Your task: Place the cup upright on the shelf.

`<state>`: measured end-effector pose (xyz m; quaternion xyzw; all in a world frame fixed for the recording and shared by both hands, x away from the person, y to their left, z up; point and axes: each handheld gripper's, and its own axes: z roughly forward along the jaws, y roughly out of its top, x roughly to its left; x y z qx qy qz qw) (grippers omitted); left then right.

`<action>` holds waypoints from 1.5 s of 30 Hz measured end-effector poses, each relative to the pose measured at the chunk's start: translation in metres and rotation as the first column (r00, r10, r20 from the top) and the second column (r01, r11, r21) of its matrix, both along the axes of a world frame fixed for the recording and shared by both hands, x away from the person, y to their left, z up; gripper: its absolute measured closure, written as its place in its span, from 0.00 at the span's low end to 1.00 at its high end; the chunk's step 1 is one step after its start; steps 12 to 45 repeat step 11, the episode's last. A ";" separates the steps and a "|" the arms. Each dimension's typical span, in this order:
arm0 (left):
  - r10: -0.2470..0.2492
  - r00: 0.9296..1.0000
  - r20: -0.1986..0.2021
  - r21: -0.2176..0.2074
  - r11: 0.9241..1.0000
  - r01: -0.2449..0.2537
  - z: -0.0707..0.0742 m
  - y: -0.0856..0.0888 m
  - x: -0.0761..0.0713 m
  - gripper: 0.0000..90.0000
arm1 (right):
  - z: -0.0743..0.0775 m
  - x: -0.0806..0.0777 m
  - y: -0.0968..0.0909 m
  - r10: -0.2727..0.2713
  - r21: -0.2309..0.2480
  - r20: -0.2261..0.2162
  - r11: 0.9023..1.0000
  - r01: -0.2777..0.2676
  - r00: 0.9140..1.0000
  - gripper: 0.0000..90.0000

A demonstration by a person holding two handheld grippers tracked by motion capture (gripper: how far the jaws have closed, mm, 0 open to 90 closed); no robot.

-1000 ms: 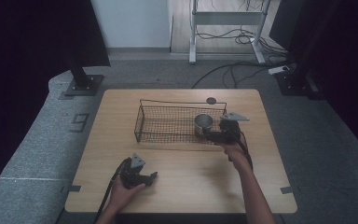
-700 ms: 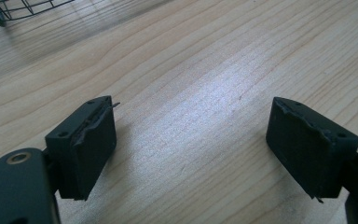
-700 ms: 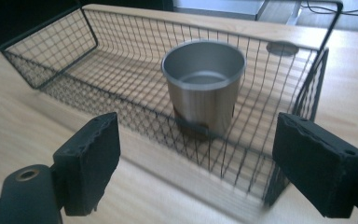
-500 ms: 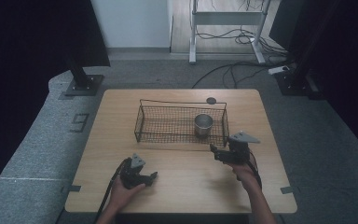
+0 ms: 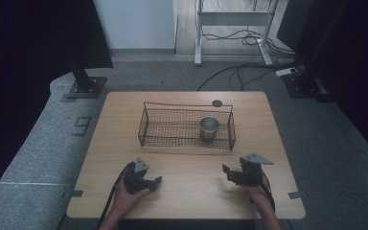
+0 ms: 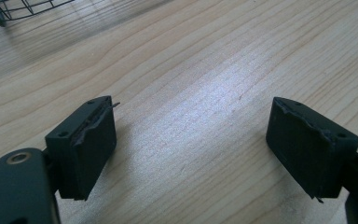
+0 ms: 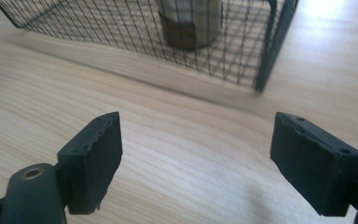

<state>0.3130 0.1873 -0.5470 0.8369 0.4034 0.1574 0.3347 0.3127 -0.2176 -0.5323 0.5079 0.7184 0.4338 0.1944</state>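
Right hand-held gripper (image 5: pixel 230 173) sits low over the near right part of the light wooden counter (image 5: pixel 191 163), jaws apart with bare wood between them in the right gripper view; they have just been closing, nothing between the pads. Person's right hand (image 5: pixel 258 194) holds it from the near edge.

Left hand-held gripper (image 5: pixel 154 181) rests at the near left part of the counter, jaws spread wide, empty, wood grain between them in the left gripper view. Left hand (image 5: pixel 124 199) wraps its body.

Small round metal cup (image 5: pixel 209 127) stands upright inside the black rectangular wire-mesh basket (image 5: pixel 172 129), toward the basket's right end. Basket sits mid-counter, beyond both grippers. Cup well apart from both grippers; the right one is nearer, with the basket's near wall in between. Right gripper view shows the cup (image 7: pixel 189 23) through the mesh, the basket's corner post (image 7: pixel 270 46) to its right.

Small dark round disc (image 5: pixel 216 103) lies on the counter just behind the basket.
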 end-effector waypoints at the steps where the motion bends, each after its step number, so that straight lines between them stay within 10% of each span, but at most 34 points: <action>1: 0.000 1.000 0.000 0.000 1.000 0.000 0.000 0.000 0.000 0.18 | -0.002 0.000 -0.001 0.000 -0.006 -0.005 1.000 0.000 1.000 0.19; 45: 0.000 1.000 0.000 0.000 1.000 0.000 0.000 0.000 0.000 0.18 | -0.009 0.003 -0.006 -0.014 -0.014 -0.021 1.000 0.014 1.000 0.19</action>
